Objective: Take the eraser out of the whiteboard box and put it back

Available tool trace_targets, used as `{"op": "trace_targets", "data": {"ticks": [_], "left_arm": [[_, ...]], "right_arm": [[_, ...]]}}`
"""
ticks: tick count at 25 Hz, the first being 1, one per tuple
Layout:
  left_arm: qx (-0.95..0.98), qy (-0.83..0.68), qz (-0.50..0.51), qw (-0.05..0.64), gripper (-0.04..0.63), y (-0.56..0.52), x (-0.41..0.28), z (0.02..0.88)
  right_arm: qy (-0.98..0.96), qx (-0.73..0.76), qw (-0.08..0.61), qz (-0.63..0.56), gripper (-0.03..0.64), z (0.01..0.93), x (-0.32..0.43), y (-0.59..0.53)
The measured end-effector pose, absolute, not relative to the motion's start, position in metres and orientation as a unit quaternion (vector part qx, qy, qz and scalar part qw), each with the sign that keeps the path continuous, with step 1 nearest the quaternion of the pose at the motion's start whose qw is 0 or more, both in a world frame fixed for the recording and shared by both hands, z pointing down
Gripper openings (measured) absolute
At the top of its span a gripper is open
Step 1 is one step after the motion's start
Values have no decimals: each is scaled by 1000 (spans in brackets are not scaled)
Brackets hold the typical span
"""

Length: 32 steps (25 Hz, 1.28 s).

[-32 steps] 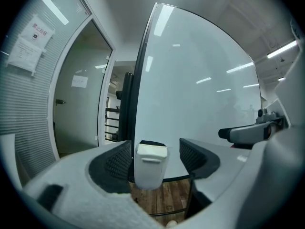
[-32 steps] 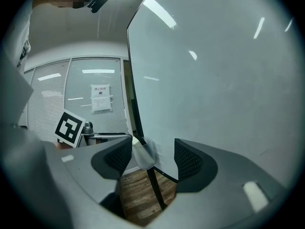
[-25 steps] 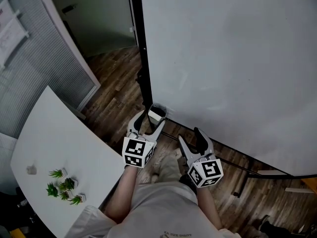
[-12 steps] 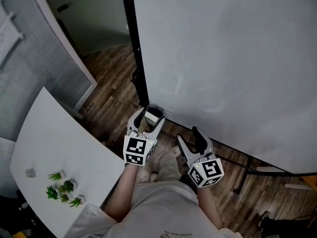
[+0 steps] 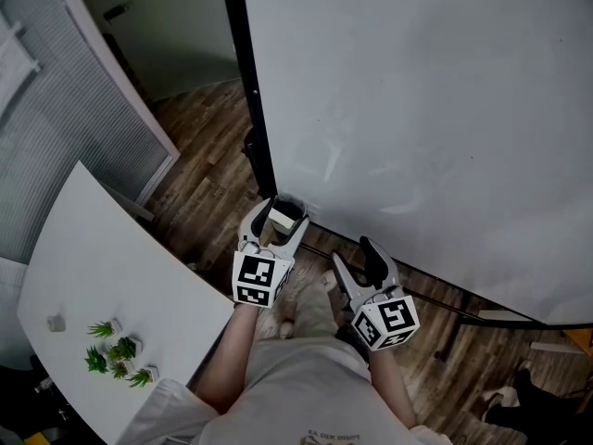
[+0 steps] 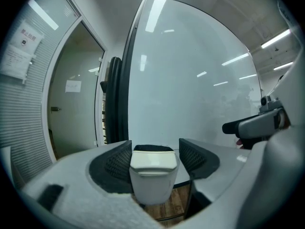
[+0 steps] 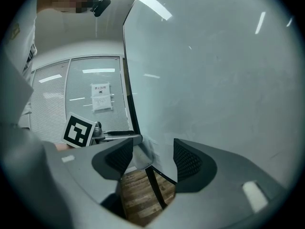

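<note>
You hold two grippers, side by side and apart from each other. The left gripper (image 5: 278, 225) has its fingers spread, one on each side of the single white whiteboard box (image 6: 151, 185). The left finger pad looks to be against the box wall, and the right one sits just beside it. The one eraser (image 6: 152, 148) is seated in that box, with a dark felt edge showing along its top.

The right gripper (image 5: 356, 254) has its fingers apart too, with nothing between them. It points at the lower edge of the whiteboard (image 5: 417, 109).

The box hangs at the board's lower left corner, just beside the black frame post (image 5: 248, 91).

To your left, the one white counter (image 5: 102, 267) has its near edge close by your left forearm. A small cluster of green plants (image 5: 116, 355) sits well away on it. Bare wooden floor (image 5: 204, 165) lies open between the counter and the post.
</note>
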<state>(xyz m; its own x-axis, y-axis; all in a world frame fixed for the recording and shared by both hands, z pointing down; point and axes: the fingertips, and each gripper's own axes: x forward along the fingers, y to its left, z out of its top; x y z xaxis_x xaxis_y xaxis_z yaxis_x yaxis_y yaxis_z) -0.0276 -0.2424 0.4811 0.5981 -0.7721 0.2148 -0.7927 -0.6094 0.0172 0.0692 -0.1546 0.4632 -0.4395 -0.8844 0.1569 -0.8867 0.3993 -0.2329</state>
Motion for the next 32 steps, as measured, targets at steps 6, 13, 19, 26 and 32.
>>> {"op": "trace_targets", "data": {"ticks": [6, 13, 19, 26, 32], "left_arm": [[890, -444, 96, 43, 298, -245, -28, 484], [888, -450, 87, 35, 275, -246, -28, 481], [887, -454, 80, 27, 270, -246, -29, 480], [886, -456, 76, 23, 267, -245, -30, 481], [884, -460, 76, 23, 267, -245, -31, 480]], "right_arm": [[-837, 529, -3, 142, 256, 465, 72, -156], [-839, 526, 0, 143, 255, 466, 72, -156], [-838, 526, 2, 145, 252, 468, 72, -158], [-838, 527, 4, 146, 249, 469, 71, -158], [-838, 526, 0, 145, 244, 467, 72, -156]]}}
